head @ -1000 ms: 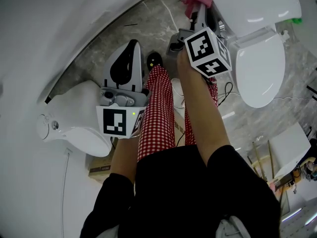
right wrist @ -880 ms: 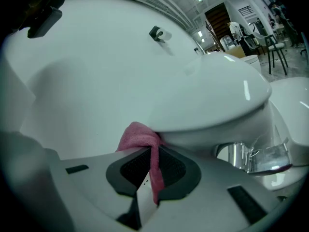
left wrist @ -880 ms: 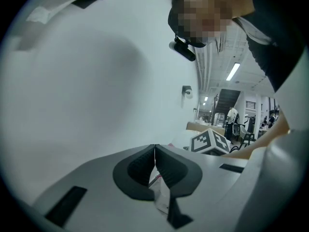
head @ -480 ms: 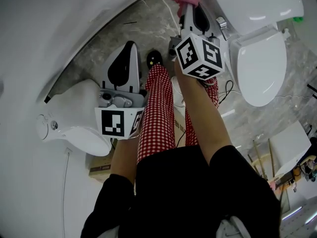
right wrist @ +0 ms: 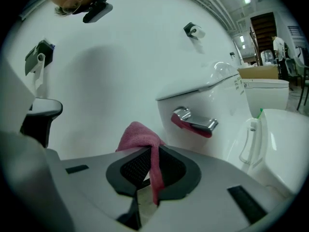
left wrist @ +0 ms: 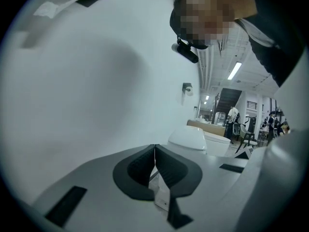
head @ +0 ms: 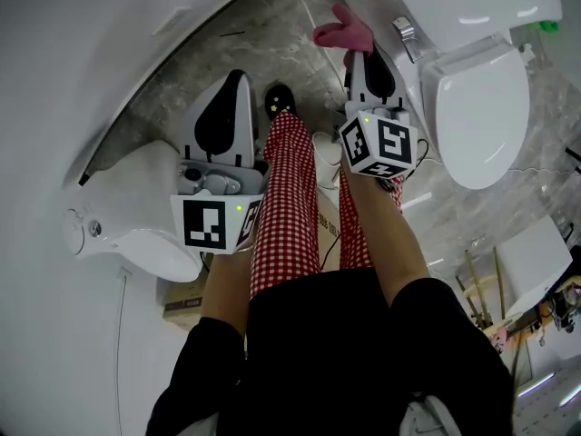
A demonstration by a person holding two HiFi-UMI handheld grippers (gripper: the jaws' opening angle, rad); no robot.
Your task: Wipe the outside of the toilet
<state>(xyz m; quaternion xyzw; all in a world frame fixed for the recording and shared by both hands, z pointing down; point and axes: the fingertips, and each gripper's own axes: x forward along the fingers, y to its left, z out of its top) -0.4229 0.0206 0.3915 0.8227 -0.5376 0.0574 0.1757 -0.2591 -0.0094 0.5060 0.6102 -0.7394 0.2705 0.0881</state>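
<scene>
Grey marbled floor (head: 272, 53) runs along a white wall, and the toilet (head: 477, 116) stands at the person's right with its lid down, a chrome flush lever (right wrist: 194, 122) on the side of its tank (right wrist: 212, 98). The right gripper (head: 361, 62) has its jaws pinched on a pink cloth (right wrist: 139, 135), which bunches above the tips and hangs between them, held near the lever side of the tank. The left gripper (left wrist: 154, 151) faces the bare wall, jaws pressed together with nothing between them, well apart from that toilet and near a second toilet (head: 136, 216) on the person's left.
</scene>
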